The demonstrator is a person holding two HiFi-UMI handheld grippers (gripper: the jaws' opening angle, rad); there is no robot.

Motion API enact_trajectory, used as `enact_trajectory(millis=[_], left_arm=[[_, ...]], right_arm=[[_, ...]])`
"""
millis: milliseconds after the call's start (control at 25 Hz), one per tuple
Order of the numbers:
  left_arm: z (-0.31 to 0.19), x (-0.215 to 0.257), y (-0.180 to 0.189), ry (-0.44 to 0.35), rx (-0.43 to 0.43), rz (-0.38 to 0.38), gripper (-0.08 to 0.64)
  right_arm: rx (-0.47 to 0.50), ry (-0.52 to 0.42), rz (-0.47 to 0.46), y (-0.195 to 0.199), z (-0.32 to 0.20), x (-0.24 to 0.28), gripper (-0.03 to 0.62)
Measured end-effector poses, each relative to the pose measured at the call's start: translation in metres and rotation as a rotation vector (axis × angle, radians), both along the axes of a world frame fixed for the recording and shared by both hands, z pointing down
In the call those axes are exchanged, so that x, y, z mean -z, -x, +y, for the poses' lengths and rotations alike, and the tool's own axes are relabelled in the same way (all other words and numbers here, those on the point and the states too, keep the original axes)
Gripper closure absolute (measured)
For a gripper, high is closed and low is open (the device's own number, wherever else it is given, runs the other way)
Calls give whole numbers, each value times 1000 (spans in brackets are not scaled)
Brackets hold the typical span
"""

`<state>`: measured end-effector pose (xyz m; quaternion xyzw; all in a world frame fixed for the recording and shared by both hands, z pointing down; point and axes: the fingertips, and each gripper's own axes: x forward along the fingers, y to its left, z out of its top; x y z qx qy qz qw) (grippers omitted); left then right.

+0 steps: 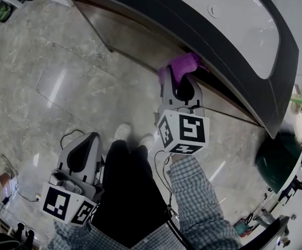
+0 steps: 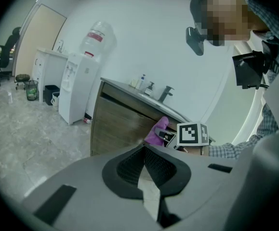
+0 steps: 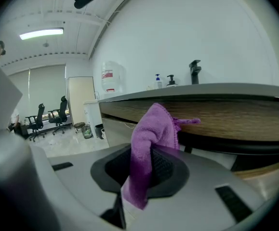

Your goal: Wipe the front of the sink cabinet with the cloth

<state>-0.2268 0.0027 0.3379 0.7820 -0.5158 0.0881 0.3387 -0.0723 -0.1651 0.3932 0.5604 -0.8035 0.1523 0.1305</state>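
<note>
A purple microfibre cloth (image 3: 151, 143) is clamped between the shut jaws of the right gripper (image 3: 149, 170). 1 end of the cloth hangs down below the pads, and the other end stands bunched above them. In the head view the right gripper (image 1: 180, 85) is held out ahead of the person, with the cloth (image 1: 183, 65) at its tip. The cloth is up against the top of the wood-grain front of the sink cabinet (image 3: 235, 117), just under the dark table top (image 1: 208, 40). Whether the cloth is pressed onto the wood cannot be told. In the left gripper view the cloth (image 2: 156, 131) is seen against the same wood front (image 2: 117, 126), near its upper edge.

The left gripper (image 2: 145, 170) is seen with its jaws brought together, and nothing is held in them. In the head view it (image 1: 88, 139) is kept low at the person's left side, well apart from the cabinet, above the grey marble-look floor (image 1: 62, 77).

A black faucet (image 2: 166, 93) and 2 soap bottles (image 2: 145, 84) are stood on the table top. A white water dispenser (image 2: 81, 88) with a bottle on top is placed beside the cabinet. A checked sleeve (image 1: 197, 197) is seen behind the right gripper.
</note>
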Motion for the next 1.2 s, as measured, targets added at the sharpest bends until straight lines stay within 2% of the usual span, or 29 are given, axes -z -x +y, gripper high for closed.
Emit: enact_trajectory(millis=[240,440,680,880,1200], left_arm=[[-1,-3,2,5,12,-7,549],[0,-7,-1,19,13,-12,549],[-4,-11,-13,17,-8,-14,549],[-5,-14,-28,22,-36,-6,549],[-2,-17,-55,31,-86,-5,549]], right_arm=[[100,22,10,30,9,-16,515],[141,71,27,31,22,-39,515],[135,114,51,9,29,-62,515],[123,121,112,-15,35,-73,515],[51,116,154,-62,41,-79,515]])
